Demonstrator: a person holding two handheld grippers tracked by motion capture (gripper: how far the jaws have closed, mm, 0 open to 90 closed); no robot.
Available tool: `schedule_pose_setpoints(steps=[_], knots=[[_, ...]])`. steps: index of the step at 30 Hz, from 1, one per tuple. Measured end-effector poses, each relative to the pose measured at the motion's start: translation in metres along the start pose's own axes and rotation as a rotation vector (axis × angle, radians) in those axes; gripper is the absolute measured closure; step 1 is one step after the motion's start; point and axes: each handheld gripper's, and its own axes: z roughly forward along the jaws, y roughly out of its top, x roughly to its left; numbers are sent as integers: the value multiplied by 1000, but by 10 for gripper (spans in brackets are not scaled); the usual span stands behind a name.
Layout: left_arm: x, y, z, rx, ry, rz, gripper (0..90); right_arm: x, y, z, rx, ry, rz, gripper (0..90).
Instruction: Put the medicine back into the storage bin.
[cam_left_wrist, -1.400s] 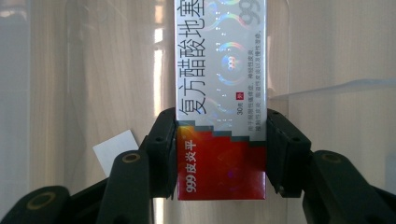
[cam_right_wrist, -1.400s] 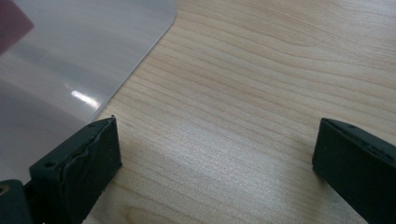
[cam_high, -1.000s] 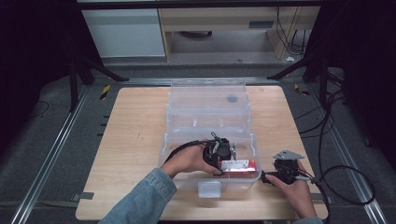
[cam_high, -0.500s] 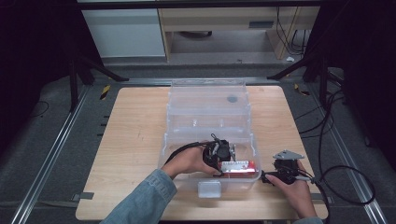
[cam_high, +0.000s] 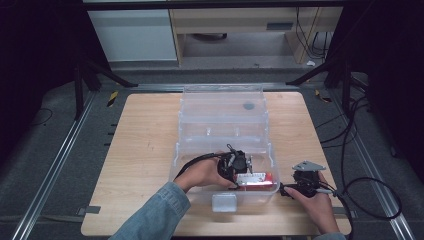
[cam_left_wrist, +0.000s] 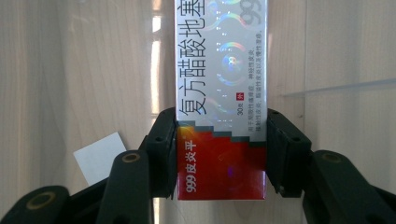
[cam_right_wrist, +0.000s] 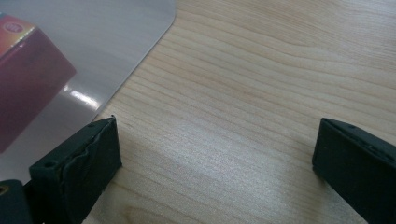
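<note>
A red and silver medicine box (cam_left_wrist: 219, 70) with printed characters is clamped at its red end by my left gripper (cam_left_wrist: 219, 140), which is shut on it. From above, the left gripper (cam_high: 239, 164) is inside the clear plastic bin (cam_high: 222, 144), holding the medicine box (cam_high: 256, 179) low near the bin's front right corner. My right gripper (cam_high: 286, 190) rests on the table just right of the bin. Its jaws stand open (cam_right_wrist: 215, 154) over bare wood, and the red box (cam_right_wrist: 28, 70) shows blurred through the bin wall.
The bin's clear lid (cam_high: 222, 102) lies open behind it, with a dark round spot (cam_high: 248, 106). A white label (cam_high: 224, 202) is on the bin's front. Cables (cam_high: 370, 190) trail off the right table edge. Bare wood (cam_high: 135, 150) lies left of the bin.
</note>
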Motion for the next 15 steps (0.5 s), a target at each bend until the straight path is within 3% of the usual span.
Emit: schedule_pose_setpoints(steps=[15], knots=[[0, 1, 9, 34, -3, -2, 509, 0, 0, 0, 0, 1, 0, 15]])
